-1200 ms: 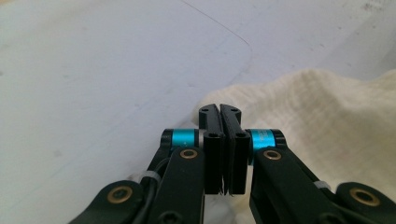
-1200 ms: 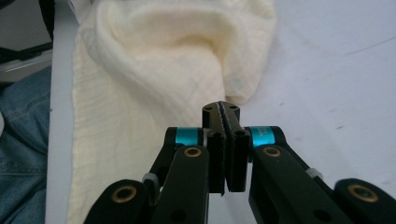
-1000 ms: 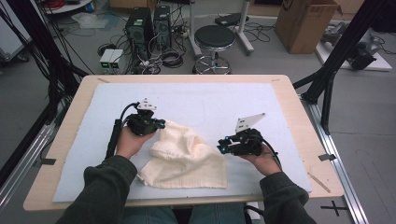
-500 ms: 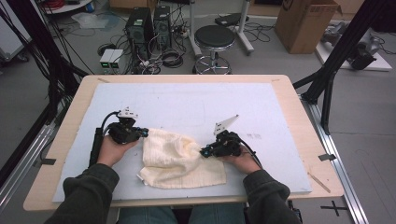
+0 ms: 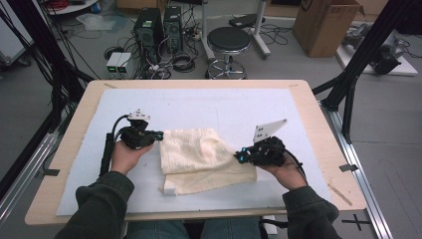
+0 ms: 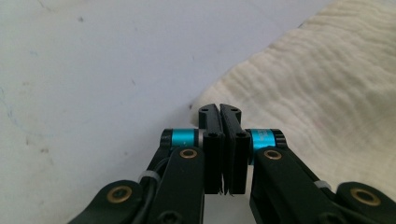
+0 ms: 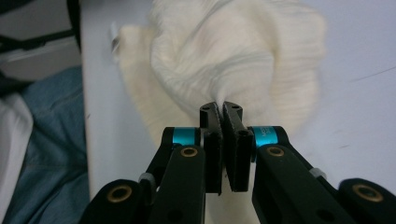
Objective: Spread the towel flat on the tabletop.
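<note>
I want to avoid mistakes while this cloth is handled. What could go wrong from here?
1. The right hand-held gripper pinches only a small bunch of the cloth, so the fabric may slip out when pulled.
2. The left hand-held gripper is shut at the cloth's corner; its hold looks thin and may come loose.
3. The cloth's near edge lies close to the table front; it could slide off.

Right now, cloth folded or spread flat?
Neither fully: the cream cloth lies rumpled, its right edge bunched up in the right claw.

Black fingers (image 6: 219, 140), cyan collars, brass screws; dark green sleeves (image 5: 99, 209).
</note>
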Available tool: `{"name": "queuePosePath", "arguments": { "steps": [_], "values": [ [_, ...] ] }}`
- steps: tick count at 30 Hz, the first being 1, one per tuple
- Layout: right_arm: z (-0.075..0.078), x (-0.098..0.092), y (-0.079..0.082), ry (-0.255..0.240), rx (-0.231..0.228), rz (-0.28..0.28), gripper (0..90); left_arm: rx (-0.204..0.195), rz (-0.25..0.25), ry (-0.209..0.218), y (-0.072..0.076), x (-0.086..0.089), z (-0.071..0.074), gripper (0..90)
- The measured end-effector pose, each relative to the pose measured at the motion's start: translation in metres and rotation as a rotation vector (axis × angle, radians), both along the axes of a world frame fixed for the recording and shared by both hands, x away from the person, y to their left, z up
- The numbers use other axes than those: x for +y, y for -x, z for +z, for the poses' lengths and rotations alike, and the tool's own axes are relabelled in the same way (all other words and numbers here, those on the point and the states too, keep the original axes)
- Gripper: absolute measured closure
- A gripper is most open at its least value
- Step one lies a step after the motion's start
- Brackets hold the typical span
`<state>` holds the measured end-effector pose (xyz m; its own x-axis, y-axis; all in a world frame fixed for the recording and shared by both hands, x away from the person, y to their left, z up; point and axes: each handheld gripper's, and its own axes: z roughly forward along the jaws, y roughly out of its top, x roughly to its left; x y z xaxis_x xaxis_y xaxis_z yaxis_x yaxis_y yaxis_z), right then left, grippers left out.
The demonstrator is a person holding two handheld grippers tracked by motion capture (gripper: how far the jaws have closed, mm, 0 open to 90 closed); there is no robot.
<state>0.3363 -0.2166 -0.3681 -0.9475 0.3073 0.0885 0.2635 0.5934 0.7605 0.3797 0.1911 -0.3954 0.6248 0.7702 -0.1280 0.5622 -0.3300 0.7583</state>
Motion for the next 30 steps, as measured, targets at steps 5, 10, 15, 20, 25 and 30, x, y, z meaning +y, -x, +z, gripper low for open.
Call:
{"name": "queuePosePath", "arguments": {
  "steps": [5, 10, 15, 20, 25, 30],
  "values": [
    [-0.039, 0.017, 0.022, 0.048, 0.081, 0.075, 85.8, 0.051, -0.063, -0.064, 0.015, 0.003, -0.013, 87.4],
    [-0.037, 0.025, 0.026, 0.009, 0.083, 0.103, 64.1, 0.073, -0.045, -0.073, 0.023, 0.008, -0.026, 87.2],
    [-0.007, 0.019, 0.004, -0.055, 0.044, 0.048, 59.2, 0.058, -0.036, -0.077, 0.021, 0.009, -0.027, 87.1],
    [-0.011, 0.019, -0.035, -0.032, 0.034, -0.087, 59.7, 0.057, -0.012, -0.074, 0.016, 0.013, -0.030, 87.0],
    [-0.037, 0.029, -0.062, 0.083, 0.078, -0.164, 59.7, 0.045, -0.003, -0.056, 0.014, 0.013, -0.031, 87.1],
    [-0.058, 0.037, -0.076, 0.178, 0.115, -0.191, 75.2, 0.041, -0.014, -0.045, 0.012, 0.012, -0.032, 87.1]
  ]
}}
